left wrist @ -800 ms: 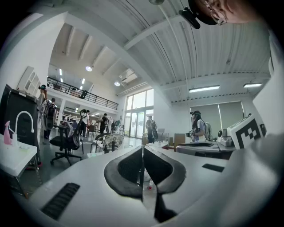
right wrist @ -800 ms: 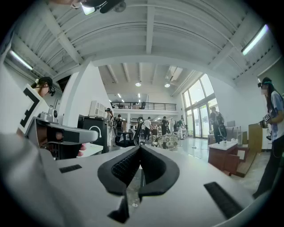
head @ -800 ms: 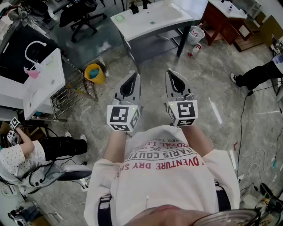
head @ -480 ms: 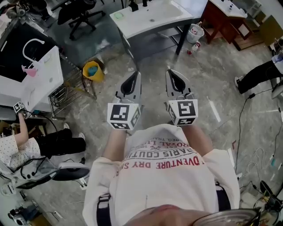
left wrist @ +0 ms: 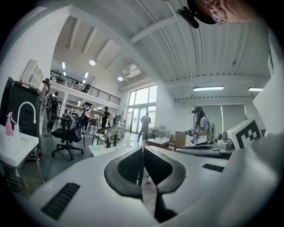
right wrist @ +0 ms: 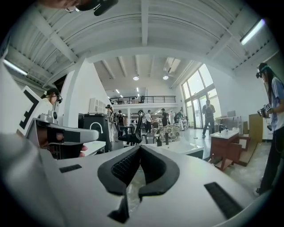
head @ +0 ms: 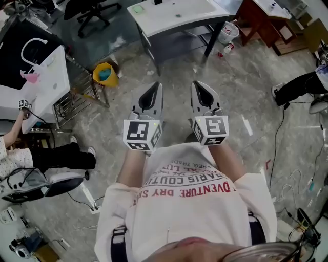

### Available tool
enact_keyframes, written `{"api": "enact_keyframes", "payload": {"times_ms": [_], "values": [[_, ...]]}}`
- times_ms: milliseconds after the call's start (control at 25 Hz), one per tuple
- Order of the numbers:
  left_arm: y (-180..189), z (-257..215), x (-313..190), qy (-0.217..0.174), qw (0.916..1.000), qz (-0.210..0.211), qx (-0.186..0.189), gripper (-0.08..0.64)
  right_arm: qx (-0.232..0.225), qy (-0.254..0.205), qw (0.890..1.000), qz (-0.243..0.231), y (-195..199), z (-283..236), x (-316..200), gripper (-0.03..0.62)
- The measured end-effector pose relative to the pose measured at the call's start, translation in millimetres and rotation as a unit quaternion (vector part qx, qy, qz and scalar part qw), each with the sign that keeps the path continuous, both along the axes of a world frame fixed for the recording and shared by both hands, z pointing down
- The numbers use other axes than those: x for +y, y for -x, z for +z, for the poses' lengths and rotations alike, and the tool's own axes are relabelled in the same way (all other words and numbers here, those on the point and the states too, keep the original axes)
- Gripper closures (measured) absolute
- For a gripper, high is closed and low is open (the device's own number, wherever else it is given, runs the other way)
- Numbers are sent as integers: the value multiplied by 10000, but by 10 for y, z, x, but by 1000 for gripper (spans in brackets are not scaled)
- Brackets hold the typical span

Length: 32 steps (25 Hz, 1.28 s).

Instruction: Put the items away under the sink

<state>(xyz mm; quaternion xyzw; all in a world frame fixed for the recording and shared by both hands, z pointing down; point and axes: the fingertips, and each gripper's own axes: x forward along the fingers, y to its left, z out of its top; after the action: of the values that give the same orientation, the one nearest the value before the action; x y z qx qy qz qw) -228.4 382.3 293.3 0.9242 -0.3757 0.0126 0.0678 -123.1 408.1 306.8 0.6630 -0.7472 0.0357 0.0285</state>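
A: What is seen to have changed in the last moment?

B: Very little at the hands. The left gripper [head: 156, 88] and the right gripper [head: 196, 86] are held side by side before the chest, in the same place in the head view as before. It is the room around them that has shifted. The sink [head: 169, 18] has slid towards the top edge of that view, and the yellow bin [head: 104, 74] has been carried up and left with it.

A: So the sink has not been approached?

B: No approach is shown. The shift may be put down to a step back or to the head being tipped further down, and which it is cannot be told. Either way, the sink is well apart from both grippers, across the floor [head: 241, 92].

A: And the fingers?

B: On the left gripper the fingers [left wrist: 126, 170] are pressed together at the tips, with nothing between them. On the right the fingers [right wrist: 120, 170] are closed the same way, and nothing is held.

A: Where are the items to be found?

B: Which items are meant is not settled by the views. A white bucket [head: 228, 31] is stood by the sink's right-hand leg, with what seems a small bottle [head: 226, 48] on the floor just beside it. Dark bottles [left wrist: 108, 142] and a green thing [head: 137, 8] are set on the sink's surface.

A: What is meant for the task?

B: It is judged not yet begun. Nothing has been picked up, and the sink must be reached before anything can be put under it.
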Motion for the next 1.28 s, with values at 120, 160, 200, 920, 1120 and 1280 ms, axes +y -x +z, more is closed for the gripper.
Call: {"api": "enact_keyframes", "payload": {"times_ms": [120,160,200,920,1120,1280], "values": [[-65,43,-165,62,10000,-60,-25,533,-139,92,9999,-25,-77,68,-145,568],[-125,48,-220,74,9999,-87,-29,532,-133,97,9999,-34,-147,81,-205,568],[-194,55,-276,78,9999,-112,-34,532,-124,91,9999,-44,-225,89,-272,568],[-1624,24,-1919,114,9956,-920,-108,532,-256,21,9977,-631,-1771,-45,-2163,567],[-1948,130,-2263,251,9921,-1230,-27,532,-246,-1,9981,-571,-2252,1,-2578,566],[-2073,194,-2490,310,9908,-1311,-103,532,-322,119,9970,-688,-2379,111,-2840,566]]}}
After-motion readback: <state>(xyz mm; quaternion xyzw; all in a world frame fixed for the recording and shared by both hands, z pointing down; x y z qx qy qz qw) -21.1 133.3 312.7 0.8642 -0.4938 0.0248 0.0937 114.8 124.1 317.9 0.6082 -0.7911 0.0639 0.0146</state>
